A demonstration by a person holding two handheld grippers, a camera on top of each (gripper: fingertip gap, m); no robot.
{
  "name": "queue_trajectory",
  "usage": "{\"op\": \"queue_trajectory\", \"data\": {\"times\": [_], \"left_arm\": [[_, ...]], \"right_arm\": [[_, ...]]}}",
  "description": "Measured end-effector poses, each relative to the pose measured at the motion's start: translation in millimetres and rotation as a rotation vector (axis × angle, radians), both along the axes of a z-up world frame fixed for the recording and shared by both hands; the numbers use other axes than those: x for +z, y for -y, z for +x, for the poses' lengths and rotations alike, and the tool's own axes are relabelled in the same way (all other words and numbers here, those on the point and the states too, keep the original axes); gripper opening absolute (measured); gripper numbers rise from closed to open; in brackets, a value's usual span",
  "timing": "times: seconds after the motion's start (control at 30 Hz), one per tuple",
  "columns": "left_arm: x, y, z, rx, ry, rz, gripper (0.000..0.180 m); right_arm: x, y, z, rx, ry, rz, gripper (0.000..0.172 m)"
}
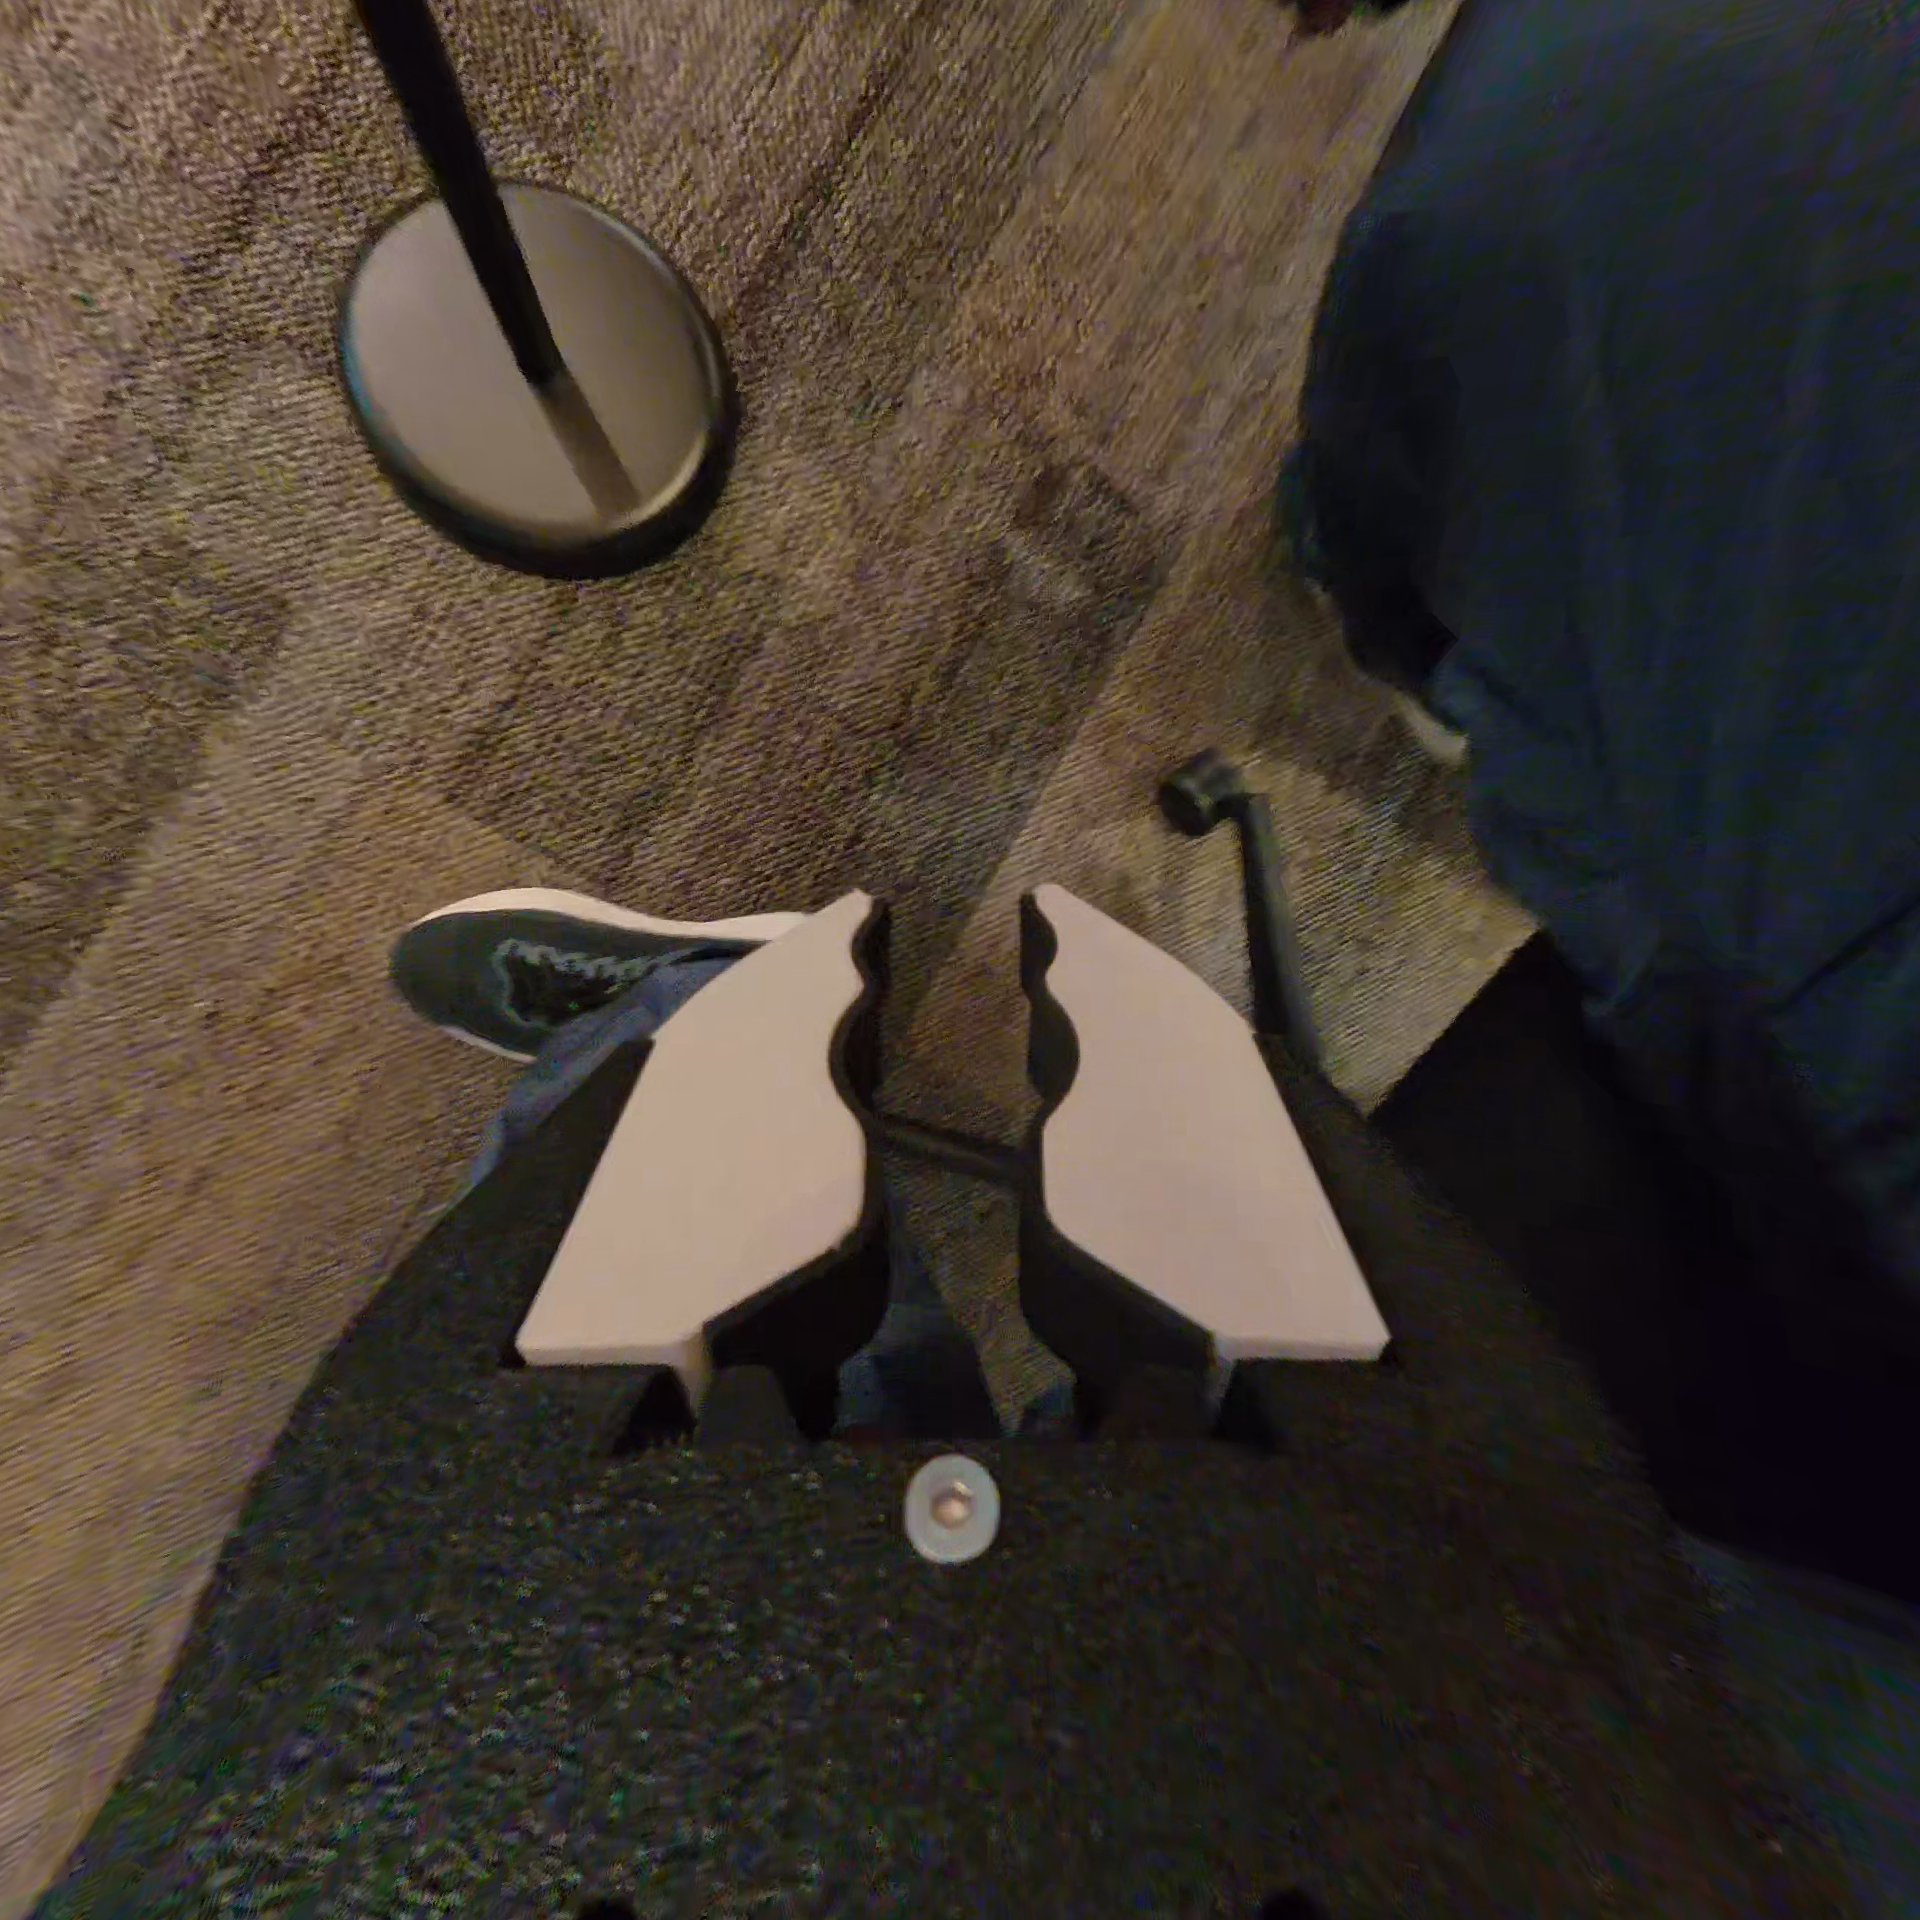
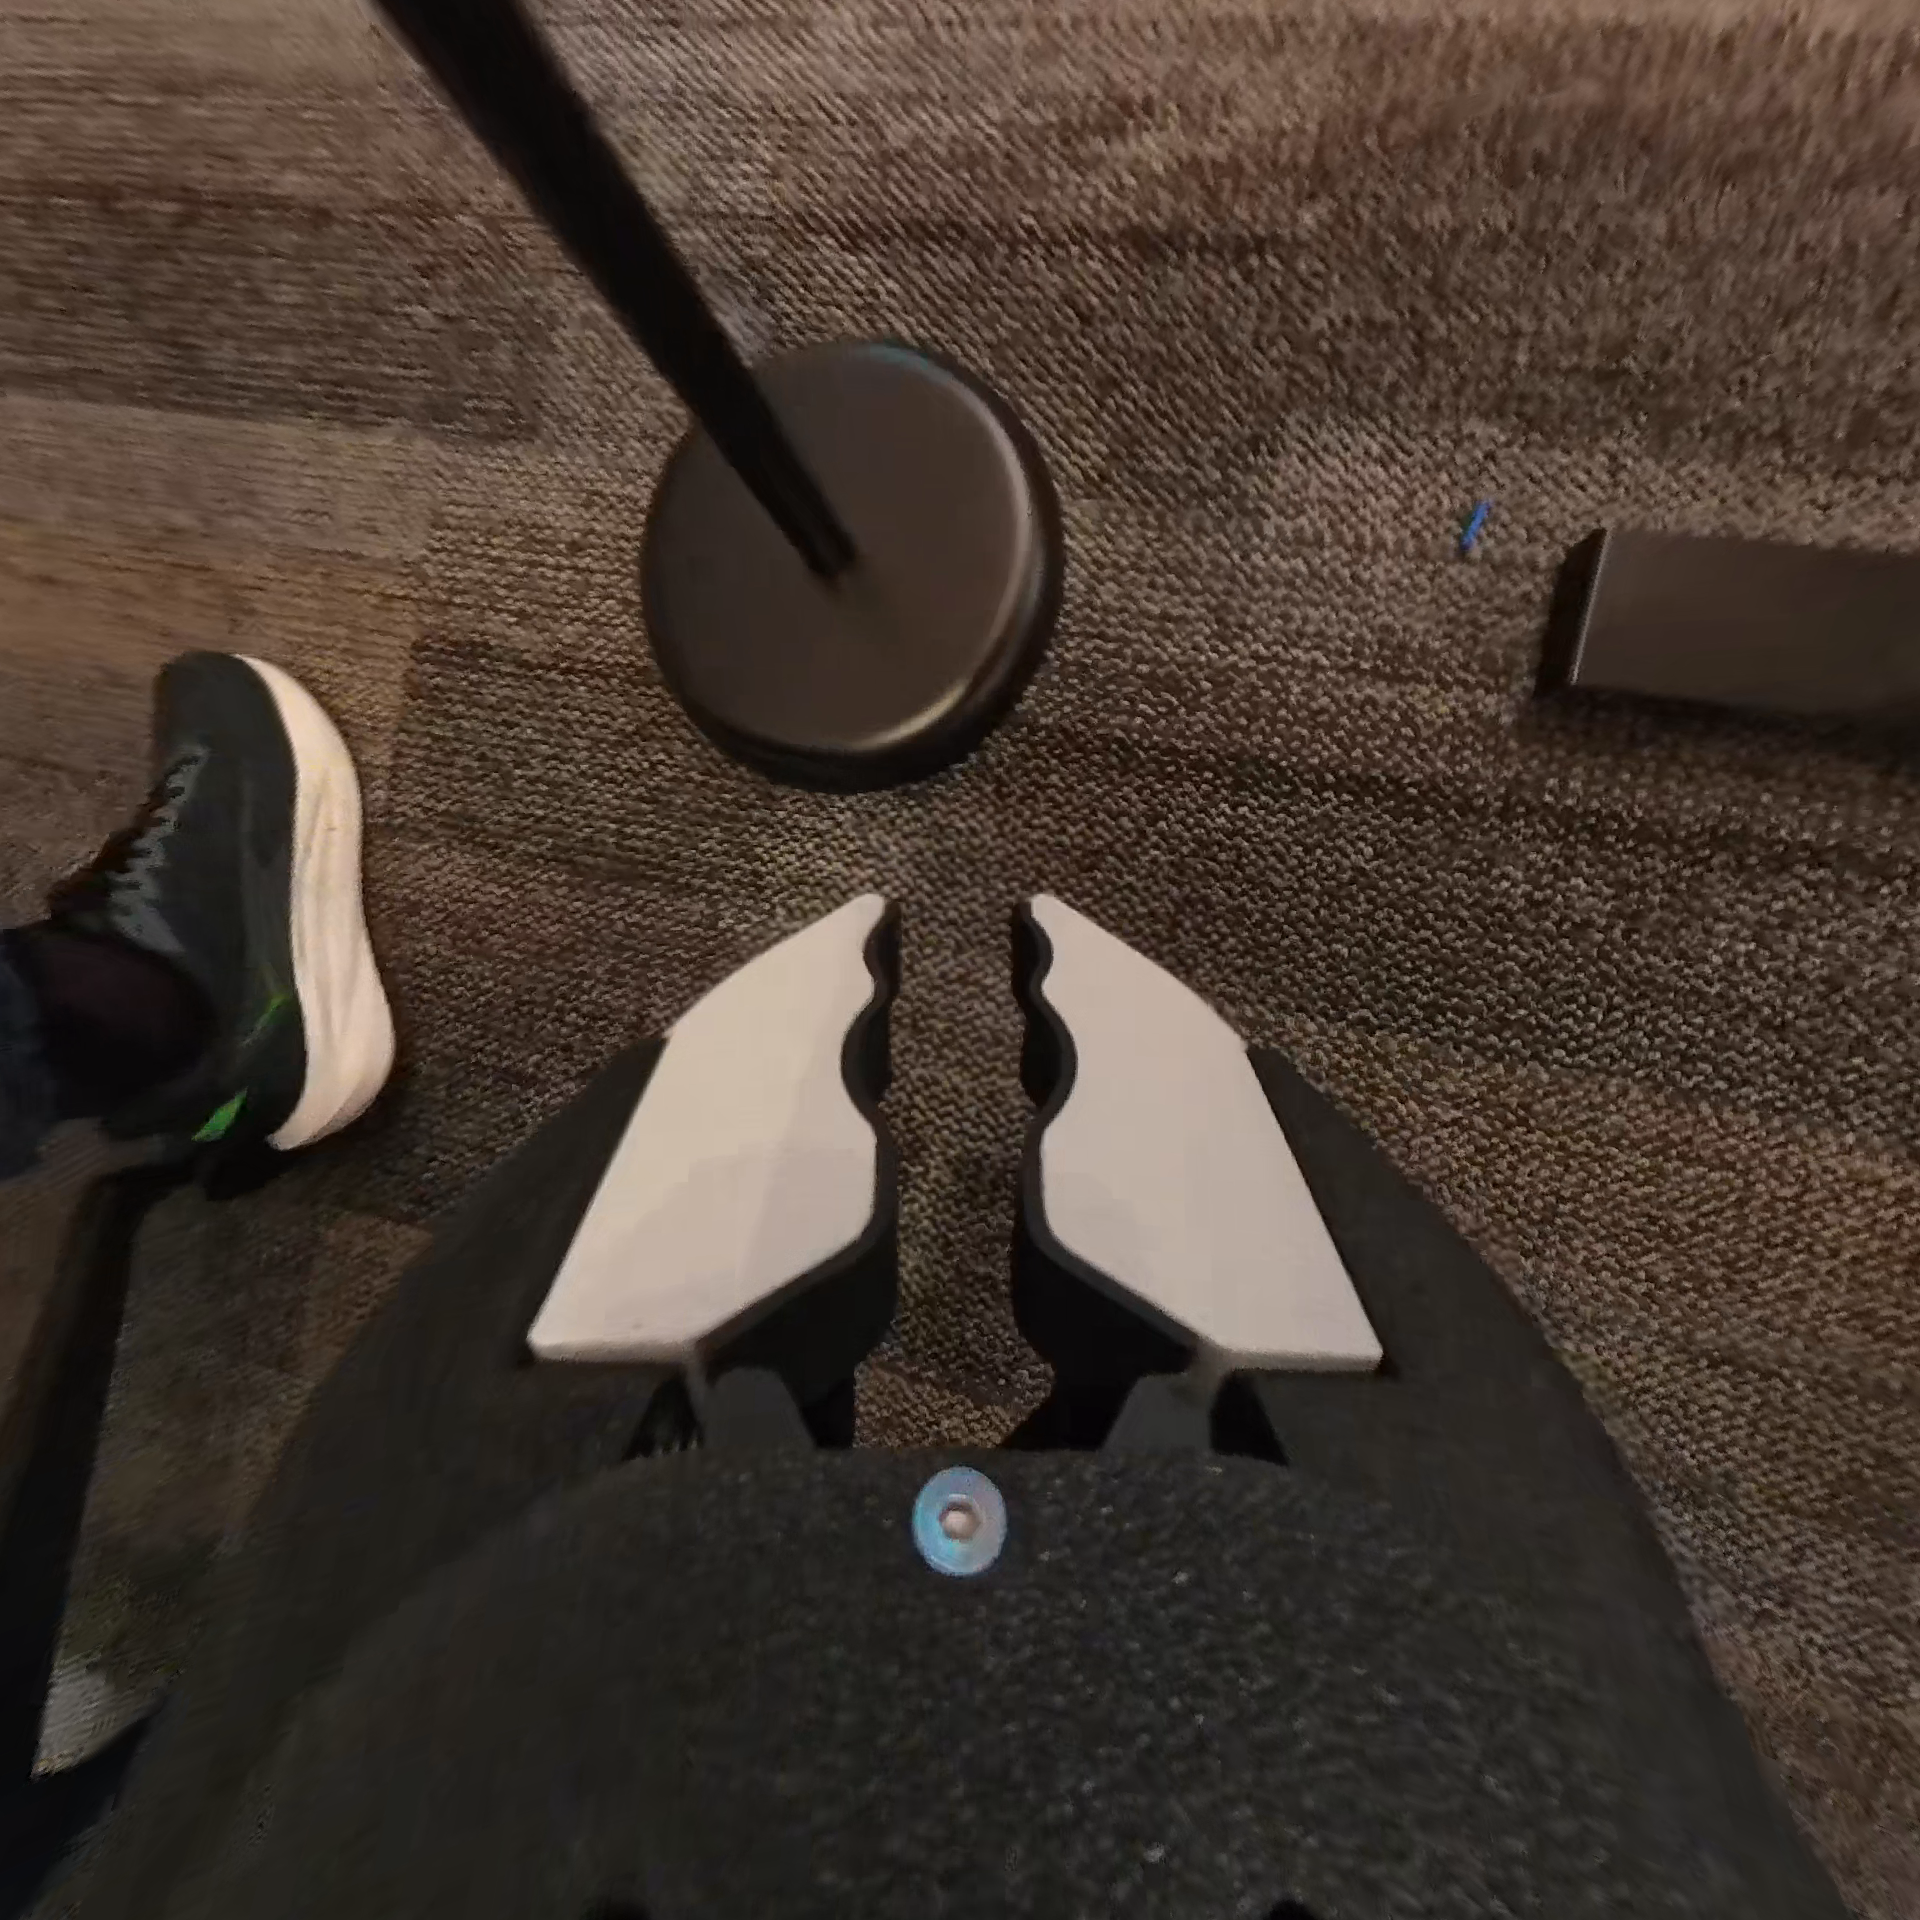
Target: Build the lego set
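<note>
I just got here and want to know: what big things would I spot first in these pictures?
A round black stand base with a black pole sits on the brown carpet, ahead of the right gripper, which is open and bare. A dark shoe with a white sole lies just left of the open left gripper.

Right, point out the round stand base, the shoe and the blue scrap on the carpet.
Stand base (image 2: 883, 644): right wrist view, bare top of the disc.
Shoe (image 2: 312, 883): right wrist view, white sole.
Blue scrap (image 2: 1473, 528): right wrist view, its middle.
</note>
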State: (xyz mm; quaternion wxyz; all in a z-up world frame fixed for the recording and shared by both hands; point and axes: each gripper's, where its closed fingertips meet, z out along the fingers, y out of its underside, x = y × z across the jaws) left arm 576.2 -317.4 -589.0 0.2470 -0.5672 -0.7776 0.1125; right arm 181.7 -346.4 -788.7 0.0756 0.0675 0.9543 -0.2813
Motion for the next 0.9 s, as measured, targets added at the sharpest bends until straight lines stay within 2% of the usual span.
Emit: {"op": "queue_trajectory", "data": {"times": [0.07,0.13,0.27,0.37,0.53,0.63,0.77,0.9], "left_arm": [[16,-1,-9,0.036,-0.067,0.067,0.024],[29,9,-12,0.133,-0.127,0.104,0.024],[48,24,-12,0.287,-0.254,0.137,0.023],[44,32,-9,0.333,-0.244,0.089,0.023],[35,14,-12,0.428,-0.258,0.109,0.024],[38,-1,-9,0.474,-0.25,0.126,0.024],[61,-15,-26,0.478,-0.313,0.128,0.024],[79,-31,-52,0.418,-0.342,0.093,0.024]], "right_arm": [[-6,10,-7,-0.028,0.014,0.035,0.021],[0,22,-8,-0.022,0.031,0.049,0.022],[31,44,-2,0.055,0.005,0.054,0.024],[62,57,6,0.081,-0.015,0.041,0.025],[120,71,35,0.116,-0.019,-0.035,0.027],[144,72,47,0.158,-0.012,-0.075,0.027],[166,60,42,0.139,0.017,-0.125,0.027],[170,32,24,0.087,0.043,-0.141,0.027]]}}
